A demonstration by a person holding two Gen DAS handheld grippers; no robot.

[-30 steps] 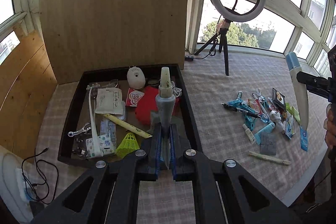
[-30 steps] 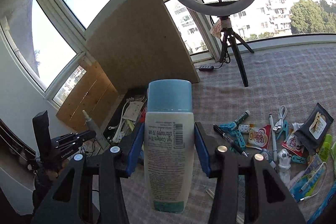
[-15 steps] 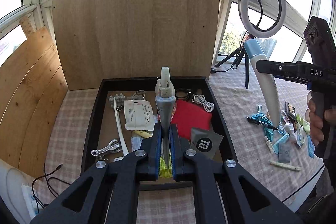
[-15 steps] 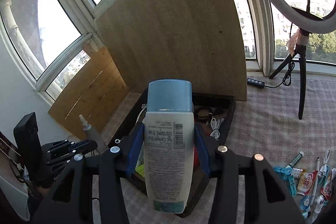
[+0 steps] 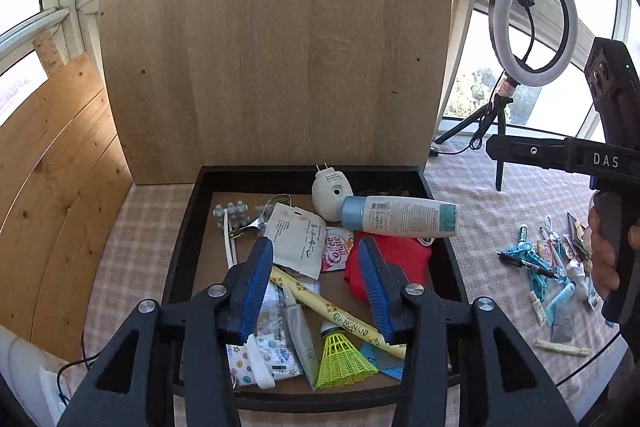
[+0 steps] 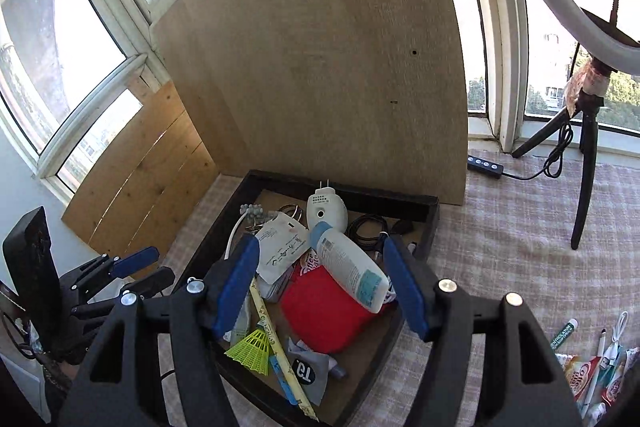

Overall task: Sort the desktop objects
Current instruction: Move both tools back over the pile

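Bottle (image 6: 350, 265) dropped from right claw (image 6: 320, 283), tube (image 5: 301, 331) from left claw (image 5: 316, 285); both now in tray (image 5: 188, 227). Both claws opening, nothing between pads.

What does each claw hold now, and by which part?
Nothing. The left claw and right claw are opening, empty; the lotion bottle lies in the tray.

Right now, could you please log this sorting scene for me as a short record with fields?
container: black tray in front of an upright wooden board
just placed: white bottle with blue cap, lying on its side on a red pouch
also in tray: yellow shuttlecock, white plug-in device
left gripper: jaws opening, nothing between them
right gripper: jaws opening, clear of the bottle
still unsorted: small items on the checked cloth
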